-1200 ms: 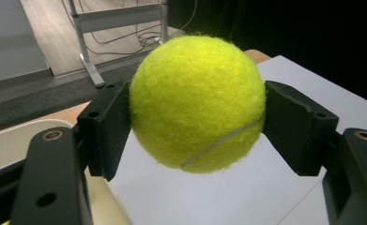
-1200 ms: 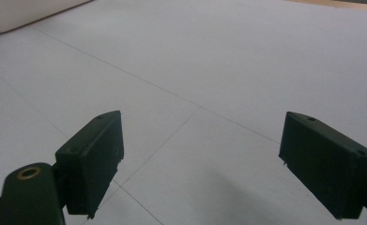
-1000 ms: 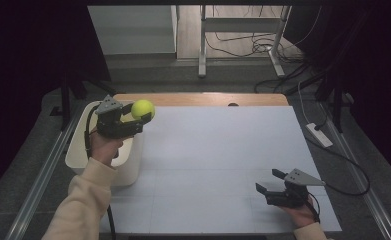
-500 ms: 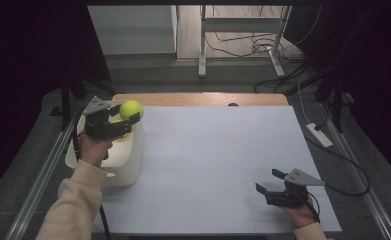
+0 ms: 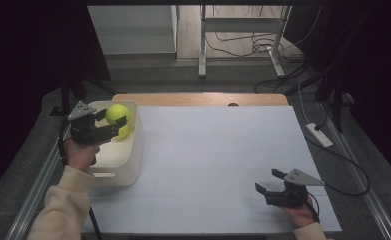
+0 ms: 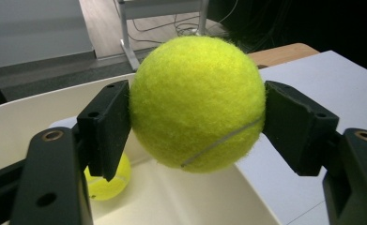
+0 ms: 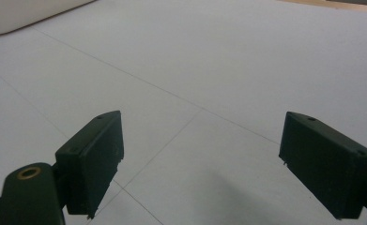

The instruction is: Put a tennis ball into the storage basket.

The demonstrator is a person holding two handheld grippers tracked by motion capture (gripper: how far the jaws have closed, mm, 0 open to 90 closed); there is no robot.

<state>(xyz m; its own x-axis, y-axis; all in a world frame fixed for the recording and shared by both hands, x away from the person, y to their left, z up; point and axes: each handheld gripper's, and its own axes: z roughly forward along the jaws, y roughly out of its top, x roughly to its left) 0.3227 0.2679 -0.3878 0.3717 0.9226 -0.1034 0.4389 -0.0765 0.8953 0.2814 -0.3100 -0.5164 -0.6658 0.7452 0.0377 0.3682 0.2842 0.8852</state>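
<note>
My left gripper [image 5: 114,120] is shut on a yellow tennis ball [image 5: 117,113] and holds it above the white bin [image 5: 133,155] at the table's left side. In the left gripper view the tennis ball [image 6: 197,103] sits squeezed between both black jaws, over the bin's [image 6: 12,126] inside. A second tennis ball [image 5: 123,131] lies on the bin's floor, and it shows low at the left [image 6: 107,183] behind one jaw. My right gripper [image 5: 269,183] rests near the table's front right, open with nothing between its jaws [image 7: 200,168].
The white table top [image 5: 223,150] stretches between the two hands. A wooden strip [image 5: 198,99] runs along its far edge. A power strip [image 5: 319,135] and cables lie off the right side. Metal frame legs [image 5: 203,45] stand on the floor beyond.
My left hand has carried the tennis ball leftward and a little down, from the bin's right rim to over its inside. The right gripper has stayed put.
</note>
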